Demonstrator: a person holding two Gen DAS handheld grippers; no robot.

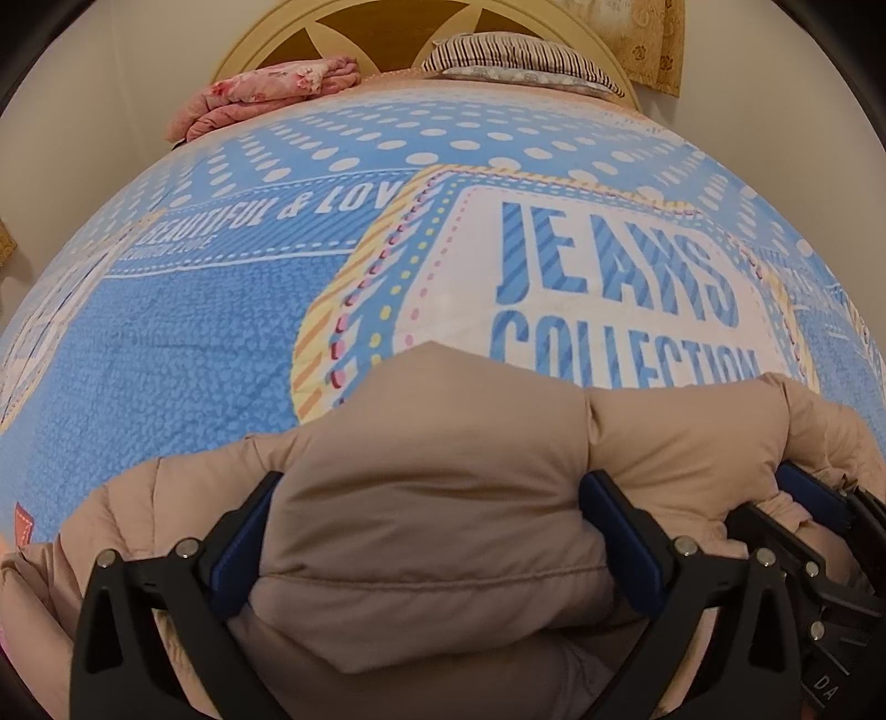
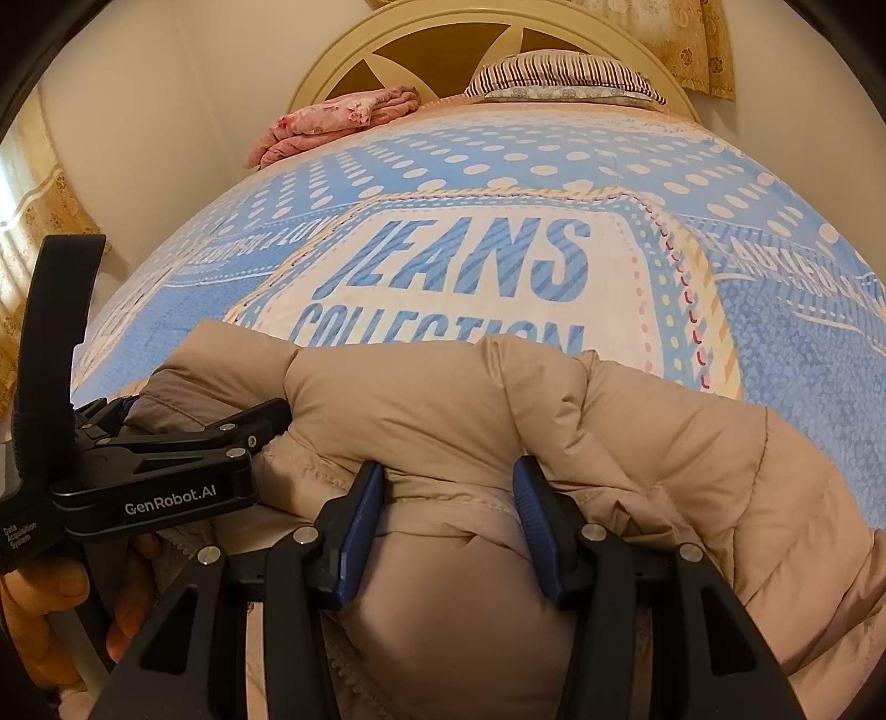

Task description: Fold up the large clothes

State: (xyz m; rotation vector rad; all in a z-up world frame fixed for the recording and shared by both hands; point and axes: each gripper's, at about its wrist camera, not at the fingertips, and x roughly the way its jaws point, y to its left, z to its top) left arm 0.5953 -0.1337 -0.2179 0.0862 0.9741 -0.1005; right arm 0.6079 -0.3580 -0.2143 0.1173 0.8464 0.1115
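Beige quilted down jacket (image 1: 432, 476) fills the foreground of both wrist views, bunched at the near edge of a bed. Left gripper (image 1: 437, 526) has its blue-padded jaws spread wide around a thick puffed fold of the jacket, the pads pressing into the fabric on either side. Right gripper (image 2: 448, 520) stands narrower, its jaws pinching a ridge of the same jacket between the blue pads.

Beneath the jacket lies a blue bedspread (image 1: 194, 332) printed with white dots and a large white patch reading "JEANS COLLECTION". At the far end, a folded pink floral blanket (image 1: 266, 94) and a striped pillow (image 1: 520, 58) rest against a cream arched headboard (image 1: 310, 33) with brown panels. A gold patterned curtain (image 1: 653, 39) hangs at the upper right, against a pale wall.

Only the right wrist view shows the left gripper from the side, marked "GenRobot.AI", with the person's left hand (image 2: 50, 615) around its handle, and a second curtain (image 2: 33, 221) at the left edge. The left wrist view catches the right gripper's fingers (image 1: 814, 493) at its right margin.
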